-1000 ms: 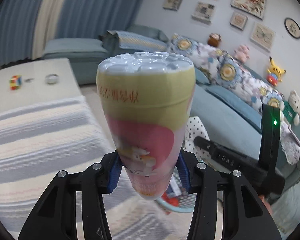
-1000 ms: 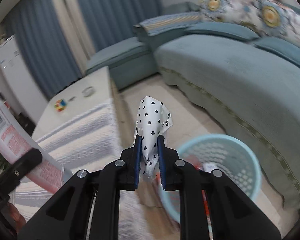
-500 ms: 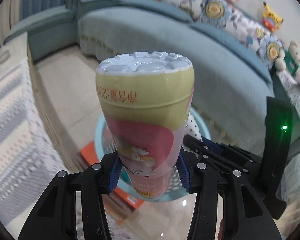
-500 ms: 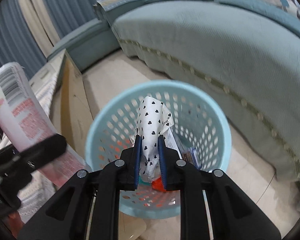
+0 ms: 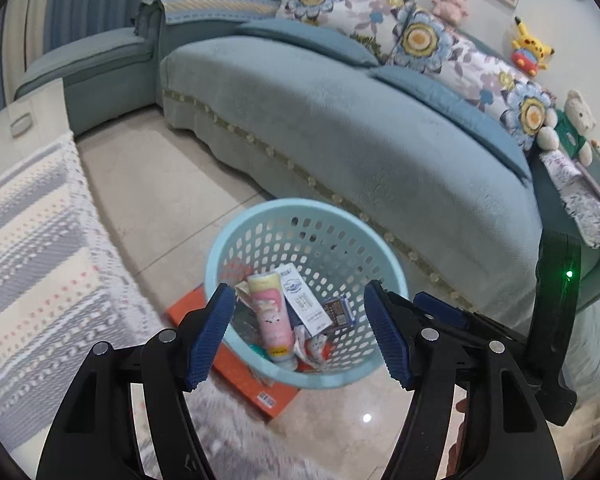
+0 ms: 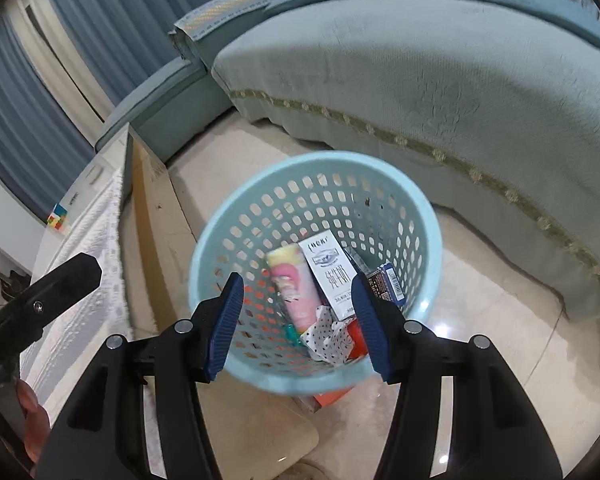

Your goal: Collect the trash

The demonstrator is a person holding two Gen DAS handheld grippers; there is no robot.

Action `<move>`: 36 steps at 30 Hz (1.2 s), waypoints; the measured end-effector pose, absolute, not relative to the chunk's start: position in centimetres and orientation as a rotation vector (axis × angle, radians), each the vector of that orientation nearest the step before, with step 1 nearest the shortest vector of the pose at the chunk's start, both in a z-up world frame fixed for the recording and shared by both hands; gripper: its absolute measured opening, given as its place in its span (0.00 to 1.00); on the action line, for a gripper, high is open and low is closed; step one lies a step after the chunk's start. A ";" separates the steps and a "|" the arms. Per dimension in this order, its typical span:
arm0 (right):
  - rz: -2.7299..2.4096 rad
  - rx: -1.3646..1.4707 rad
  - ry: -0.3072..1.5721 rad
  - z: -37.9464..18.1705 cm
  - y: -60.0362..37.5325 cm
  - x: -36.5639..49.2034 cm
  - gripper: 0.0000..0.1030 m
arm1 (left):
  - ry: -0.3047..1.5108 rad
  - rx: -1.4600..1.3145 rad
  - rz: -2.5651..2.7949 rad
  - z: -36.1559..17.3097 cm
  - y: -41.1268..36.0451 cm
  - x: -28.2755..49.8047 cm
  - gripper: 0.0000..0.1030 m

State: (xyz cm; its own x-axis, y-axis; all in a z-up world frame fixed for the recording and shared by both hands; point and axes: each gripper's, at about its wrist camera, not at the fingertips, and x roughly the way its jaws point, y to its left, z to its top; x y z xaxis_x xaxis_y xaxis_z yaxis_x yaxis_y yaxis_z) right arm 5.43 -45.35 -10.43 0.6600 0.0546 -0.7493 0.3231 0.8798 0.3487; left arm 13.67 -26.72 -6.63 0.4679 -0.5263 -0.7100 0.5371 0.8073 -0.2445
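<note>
A light blue perforated waste basket (image 5: 260, 220) stands on the tile floor in front of the sofa; it also shows in the right wrist view (image 6: 424, 216). Inside lie the pink and yellow bottle (image 5: 274, 320) (image 6: 294, 288), a white carton (image 5: 304, 304) (image 6: 332, 272), a dark blue packet (image 5: 340, 312) (image 6: 386, 284) and the crumpled heart-print wrapper (image 6: 328, 338). My left gripper (image 5: 300, 336) is open and empty above the basket. My right gripper (image 6: 300, 324) is open and empty above it too.
A teal sofa (image 5: 360, 128) with floral cushions and plush toys runs behind the basket. A low table with a striped cloth (image 5: 32, 248) is at the left. An orange box (image 5: 252, 384) lies under the basket's near side.
Both grippers opened over the basket. The bottle left my left gripper and the heart-print wrapper left my right gripper; both now lie inside the basket.
</note>
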 end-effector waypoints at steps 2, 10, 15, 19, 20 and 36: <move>-0.159 0.474 0.829 -8.7 -44.5 4.7 0.51 | 0.834 0.008 -0.655 -4.6 -25.6 12.3 0.64; -0.180 0.369 0.742 -0.4 -39.4 1.5 0.51 | 0.684 -0.044 -0.621 2.4 -19.6 6.4 0.74; -0.229 0.339 0.677 2.7 -36.2 -0.2 0.64 | 0.628 -0.062 -0.552 3.5 -16.5 3.4 0.78; -0.262 0.310 0.635 3.4 -34.3 -1.0 0.68 | 0.557 -0.080 -0.454 2.6 -14.7 1.7 0.78; -0.275 0.304 0.619 3.4 -34.1 -1.5 0.69 | 0.519 -0.074 -0.412 2.3 -14.3 1.2 0.78; -0.371 0.091 0.421 0.4 -30.7 -3.3 0.76 | 0.394 -0.012 -0.243 1.1 -12.8 0.6 0.86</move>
State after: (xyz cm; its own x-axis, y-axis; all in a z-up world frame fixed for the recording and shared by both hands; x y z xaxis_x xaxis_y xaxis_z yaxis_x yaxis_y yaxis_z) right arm -3.32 -30.66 0.41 0.8471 -0.3322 -0.4148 0.3696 0.9291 0.0107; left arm 0.61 -12.83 1.08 0.8950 -0.2363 -0.3784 0.2317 0.9710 -0.0582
